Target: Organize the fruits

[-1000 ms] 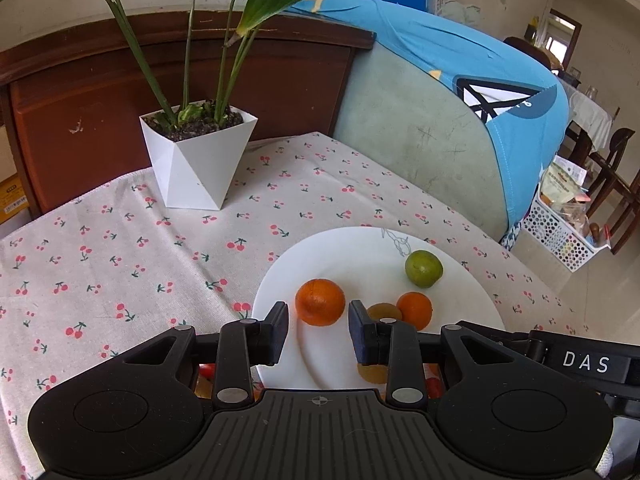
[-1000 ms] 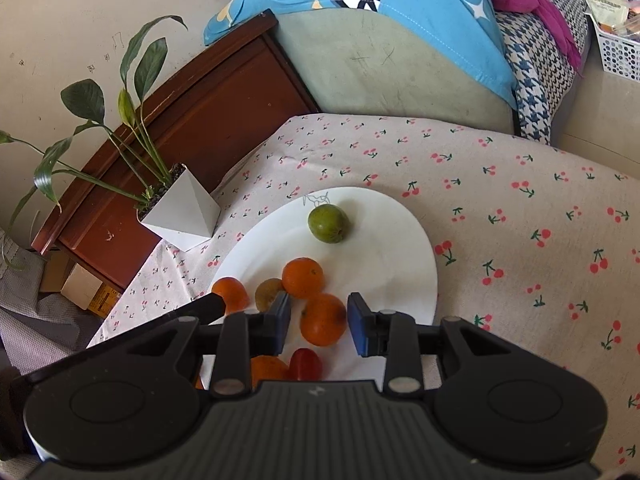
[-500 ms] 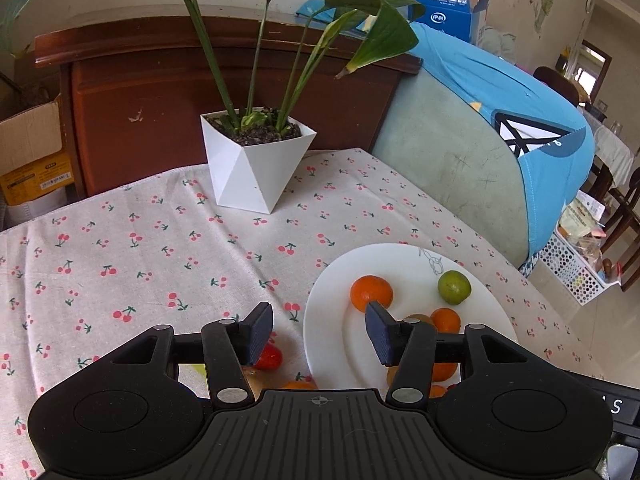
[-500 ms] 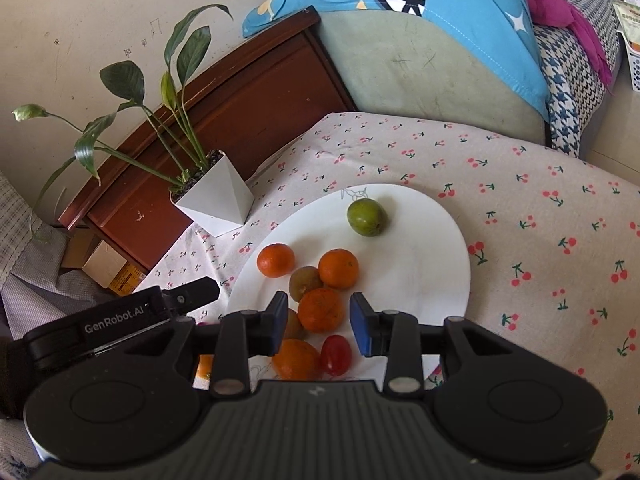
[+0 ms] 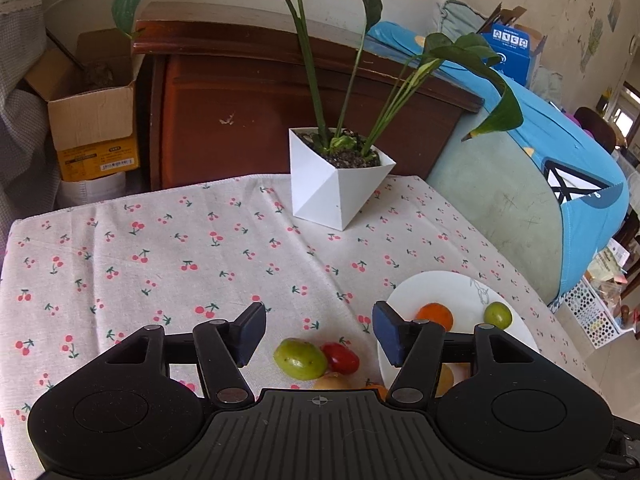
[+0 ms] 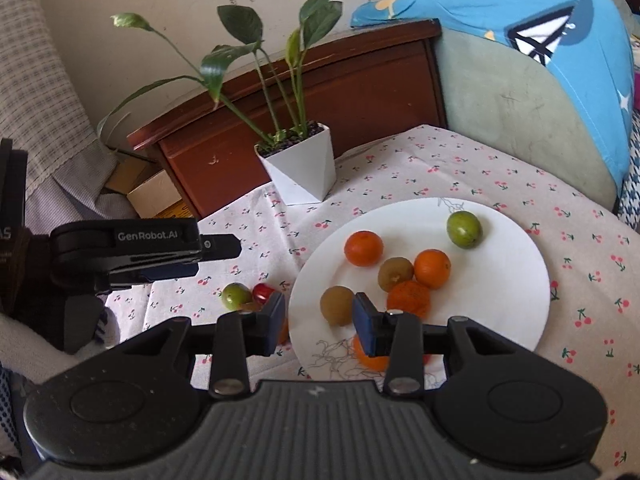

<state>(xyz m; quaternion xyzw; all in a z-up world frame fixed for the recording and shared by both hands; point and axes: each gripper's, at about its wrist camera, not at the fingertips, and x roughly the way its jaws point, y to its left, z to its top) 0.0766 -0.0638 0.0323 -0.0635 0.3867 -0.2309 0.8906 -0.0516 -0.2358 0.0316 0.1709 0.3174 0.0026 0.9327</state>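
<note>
My left gripper (image 5: 318, 334) hovers over the cherry-print cloth left of the white plate (image 5: 432, 282). Its jaws are opening, with nothing between them. Just below its tips a green fruit (image 5: 300, 359), a red tomato (image 5: 340, 358) and a yellowish fruit (image 5: 332, 380) lie on the cloth. My right gripper (image 6: 319, 322) is over the plate's (image 6: 500, 320) near left edge, its jaws opening. A brown kiwi (image 6: 337, 305) shows in the gap past its tips, untouched. The plate holds oranges (image 6: 363, 248), a second kiwi (image 6: 395, 274) and a green fruit (image 6: 464, 229).
A white angular pot with a tall leafy plant (image 5: 336, 184) stands at the table's back edge, before a brown wooden headboard (image 5: 280, 112). A bed with a blue cover (image 5: 560, 184) is on the right. The left tool's black housing (image 6: 124, 240) reaches in over the cloth.
The left gripper has moved left off the plate to the loose fruit on the cloth, and its jaws have widened. The right gripper has rolled and drawn back, its jaws a little wider.
</note>
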